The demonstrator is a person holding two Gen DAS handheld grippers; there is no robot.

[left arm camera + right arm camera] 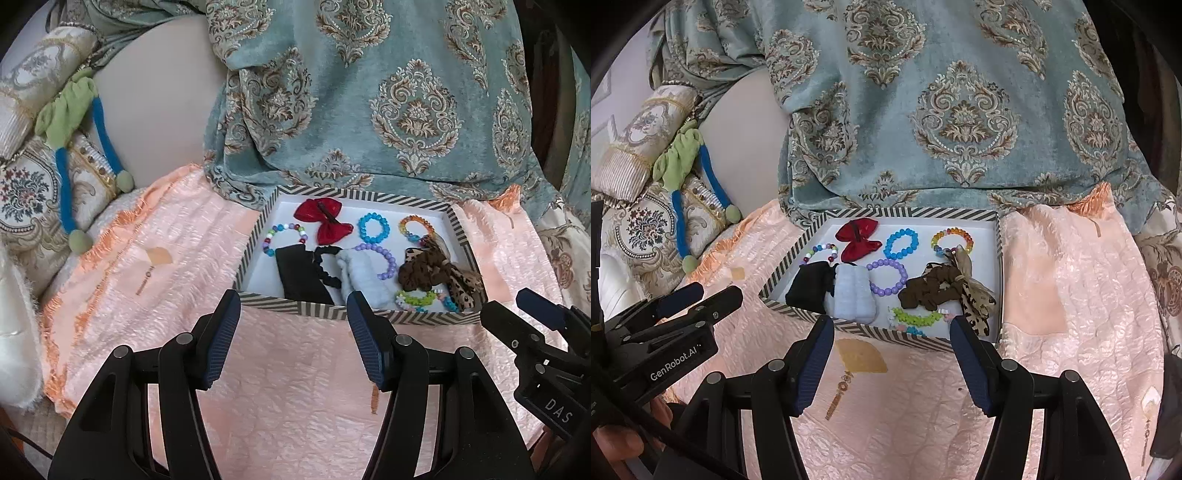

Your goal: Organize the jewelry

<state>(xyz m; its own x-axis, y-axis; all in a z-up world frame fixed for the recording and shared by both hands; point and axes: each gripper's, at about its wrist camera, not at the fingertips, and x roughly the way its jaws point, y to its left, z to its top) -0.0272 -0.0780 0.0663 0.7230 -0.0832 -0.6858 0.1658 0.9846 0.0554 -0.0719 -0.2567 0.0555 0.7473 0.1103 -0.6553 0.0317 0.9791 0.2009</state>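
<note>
While both grippers are held short of the near wall, the striped tray is seen directly ahead of them on the peach quilted cover, its long axis running left to right across both views. Behind it a teal damask drape is hung, and patterned cushions with a green-and-blue soft toy are set well apart to the left. The left gripper is shown wide open and empty, its fingertips level with the tray's near wall; the right gripper is likewise spread wide with nothing held, and is placed nearer the tray's right half.

Within the tray, from largest to smallest, are found: a black fabric piece at the near left, a pale blue scrunchie touching it, a brown leopard-print scrunchie at the right, a red bow clip towards the far wall, then a lilac bead bracelet, a blue bead bracelet, an amber-and-rainbow bracelet, a multicoloured bracelet and a green flower bracelet just inside the near wall.

The near wall is judged the main obstacle, since any item must be approached from above; the green bracelet is judged closest to the right gripper, with the leopard-print ribbon ends crowding it.
</note>
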